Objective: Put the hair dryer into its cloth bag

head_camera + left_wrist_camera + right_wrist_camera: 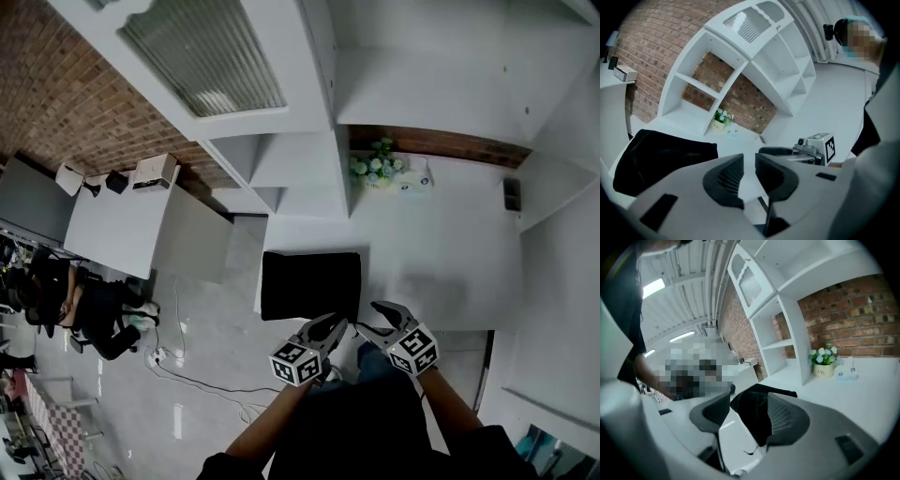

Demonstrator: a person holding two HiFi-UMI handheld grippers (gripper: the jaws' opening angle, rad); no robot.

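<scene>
The black cloth bag (309, 284) lies flat at the near left corner of the white table (441, 272). I see no hair dryer in any view. Both grippers hang just off the table's near edge, close to my body. My left gripper (335, 325) is over the bag's near edge, its jaws a narrow gap apart with nothing between them (749, 157). My right gripper (370, 317) is beside it, jaws wide and empty (750, 397). The bag (757, 425) shows behind that gap. In the left gripper view the bag (661, 157) lies to the left.
A pot of flowers (375, 169) and a small white box (412, 183) stand at the table's back under white shelves (281, 159). A small dark object (511, 194) sits far right. To the left are another table (117, 225), a person (94, 314) and a floor cable (202, 380).
</scene>
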